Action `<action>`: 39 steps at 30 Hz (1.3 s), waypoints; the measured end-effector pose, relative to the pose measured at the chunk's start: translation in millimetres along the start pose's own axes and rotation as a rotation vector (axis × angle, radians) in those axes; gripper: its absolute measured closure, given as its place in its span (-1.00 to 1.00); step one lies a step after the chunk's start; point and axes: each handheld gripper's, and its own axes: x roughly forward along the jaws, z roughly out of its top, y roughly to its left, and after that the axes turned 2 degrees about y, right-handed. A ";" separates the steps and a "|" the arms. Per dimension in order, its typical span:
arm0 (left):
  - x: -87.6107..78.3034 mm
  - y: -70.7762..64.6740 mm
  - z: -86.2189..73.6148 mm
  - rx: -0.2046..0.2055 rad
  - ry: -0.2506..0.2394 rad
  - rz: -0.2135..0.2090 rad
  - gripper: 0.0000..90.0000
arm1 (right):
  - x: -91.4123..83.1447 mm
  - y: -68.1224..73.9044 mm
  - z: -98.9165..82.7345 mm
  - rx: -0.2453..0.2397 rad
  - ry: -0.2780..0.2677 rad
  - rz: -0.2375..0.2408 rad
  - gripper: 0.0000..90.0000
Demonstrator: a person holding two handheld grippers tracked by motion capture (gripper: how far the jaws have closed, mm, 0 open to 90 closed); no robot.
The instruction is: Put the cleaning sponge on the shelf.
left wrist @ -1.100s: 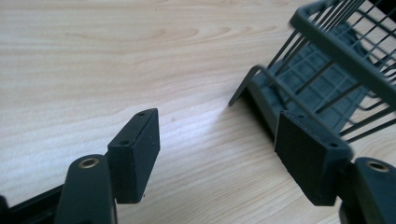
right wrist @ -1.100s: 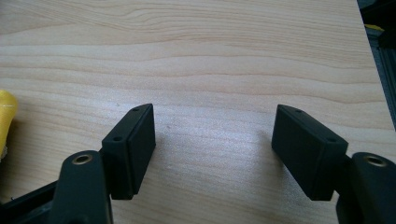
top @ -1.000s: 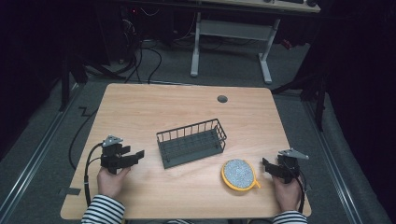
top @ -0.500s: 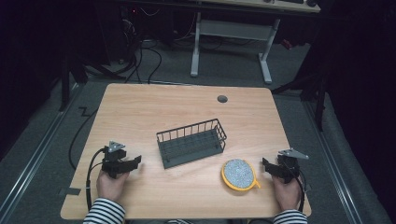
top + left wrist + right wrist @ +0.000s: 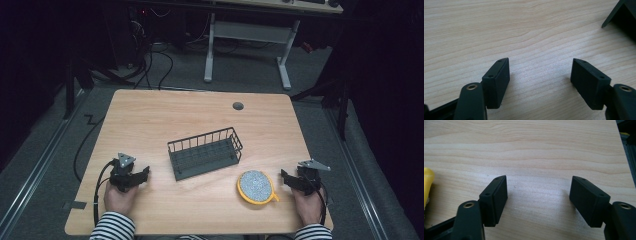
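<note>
Left gripper (image 5: pixel 142 173): jaws stand wide apart with bare wood between them, as the left gripper view (image 5: pixel 540 75) shows; nothing is held. The jaws have just been closing slightly.
Left hand (image 5: pixel 120 196): low at the near left of the table, wrapped round the gripper body from behind, jaws aimed toward the basket; striped sleeve at the near edge.
Left cable (image 5: pixel 97 187): loops from the gripper back past the wrist.
Right gripper (image 5: pixel 286 177): jaws wide apart over bare wood in the right gripper view (image 5: pixel 537 193); nothing gripped.
Right hand (image 5: pixel 306 205): low at the near right of the table, jaws aimed left toward the yellow dish; striped sleeve at the edge.
Yellow dish (image 5: pixel 255 186): round, speckled grey inside, flat on the table just left of the right gripper, apart from it; its yellow rim (image 5: pixel 427 180) shows at the left of the right gripper view.
Wire basket (image 5: pixel 205 152): dark, oblong, upright at table centre, between the two grippers and farther off; near the dish, not touching. A dark corner (image 5: pixel 621 15) shows in the left gripper view.
Table (image 5: pixel 165 115): light wood, with a round grommet (image 5: pixel 238 106) near the far edge.
</note>
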 end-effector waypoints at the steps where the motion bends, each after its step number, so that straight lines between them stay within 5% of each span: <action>1: -0.2 0.1 -0.1 0.000 0.001 0.000 -0.29 | -1.1 0.1 0.5 0.003 0.012 0.001 -0.29; 6: 0.0 0.1 -0.1 -0.007 -0.001 0.004 -0.29 | -6.6 -1.0 3.1 0.007 0.060 0.005 -0.09; 13: -0.2 1.1 -0.2 -0.012 -0.002 -0.004 -0.30 | -21.0 1.2 5.8 0.035 0.101 0.109 -0.01; 17: -0.2 1.0 -0.2 -0.012 -0.002 -0.003 -0.30 | -25.7 7.5 9.2 0.003 0.134 0.141 0.01; 18: -0.2 1.1 -0.2 -0.012 -0.003 -0.004 -0.30 | -31.7 13.0 11.0 -0.037 0.128 0.153 0.01; 34: -0.2 1.0 -0.2 -0.014 -0.003 -0.004 -0.30 | -44.9 38.2 21.5 -0.096 0.167 0.268 -0.04; 39: -0.3 1.4 -0.3 -0.015 -0.004 -0.009 -0.32 | -46.5 51.5 28.6 -0.150 0.184 0.288 -0.05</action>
